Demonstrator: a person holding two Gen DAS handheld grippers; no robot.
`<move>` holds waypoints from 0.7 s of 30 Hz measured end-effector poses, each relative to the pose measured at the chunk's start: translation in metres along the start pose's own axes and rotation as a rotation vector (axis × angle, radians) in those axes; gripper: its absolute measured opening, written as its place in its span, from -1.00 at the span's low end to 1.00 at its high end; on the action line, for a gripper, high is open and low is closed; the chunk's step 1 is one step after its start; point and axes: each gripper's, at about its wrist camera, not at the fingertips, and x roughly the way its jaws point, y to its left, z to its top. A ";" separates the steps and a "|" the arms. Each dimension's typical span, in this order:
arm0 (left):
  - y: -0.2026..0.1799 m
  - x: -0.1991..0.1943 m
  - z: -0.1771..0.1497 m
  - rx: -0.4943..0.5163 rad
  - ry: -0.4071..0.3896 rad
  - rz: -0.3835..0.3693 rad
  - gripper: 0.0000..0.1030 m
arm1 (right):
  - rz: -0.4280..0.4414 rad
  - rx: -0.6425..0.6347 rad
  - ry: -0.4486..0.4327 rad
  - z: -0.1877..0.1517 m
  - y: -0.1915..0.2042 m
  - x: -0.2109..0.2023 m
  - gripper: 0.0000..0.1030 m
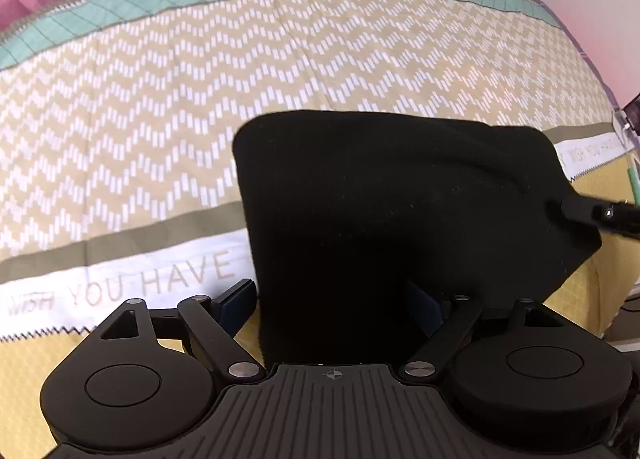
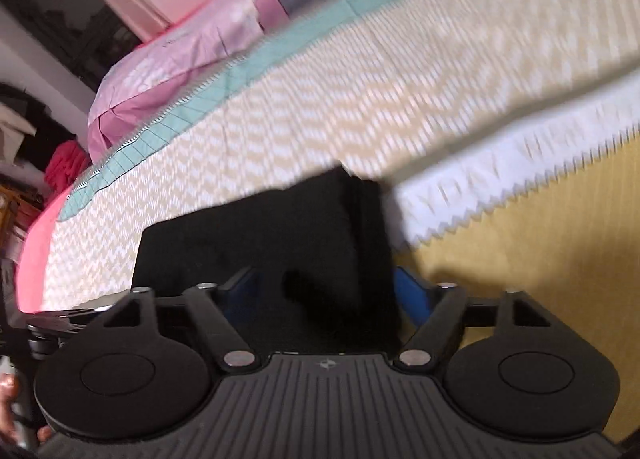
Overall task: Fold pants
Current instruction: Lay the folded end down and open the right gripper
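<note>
Pants point(image 1: 400, 211): black, folded into a compact block, lying on the patterned bedspread point(image 1: 160, 119). Left gripper point(image 1: 336, 307): jaws wide, pants edge between them, apparently ungripped. Right gripper point(image 2: 324, 291): jaws wide over the pants, holding nothing; view blurred. Pink pillow point(image 2: 172, 71) behind.

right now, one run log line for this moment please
task: fold pants | black pants folded on bedspread | left gripper open | right gripper open
</note>
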 end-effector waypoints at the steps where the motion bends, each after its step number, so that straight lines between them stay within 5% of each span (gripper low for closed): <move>1: -0.002 0.001 0.001 0.011 -0.001 0.017 1.00 | -0.009 -0.031 -0.002 0.001 0.006 0.004 0.62; 4: -0.009 0.003 -0.003 0.028 0.010 0.061 1.00 | -0.129 -0.089 0.056 -0.002 0.007 0.026 0.59; 7: -0.006 -0.006 -0.011 0.037 -0.001 0.082 1.00 | -0.105 0.049 0.019 -0.004 -0.017 0.009 0.55; 11: -0.004 -0.030 -0.022 0.088 -0.039 0.140 1.00 | -0.179 0.082 -0.006 -0.011 -0.031 -0.015 0.57; 16: -0.005 -0.051 -0.029 0.100 -0.070 0.232 1.00 | -0.277 -0.050 -0.035 -0.028 -0.005 -0.034 0.64; 21: -0.017 -0.058 -0.035 0.105 -0.072 0.301 1.00 | -0.282 -0.187 -0.046 -0.046 0.035 -0.036 0.77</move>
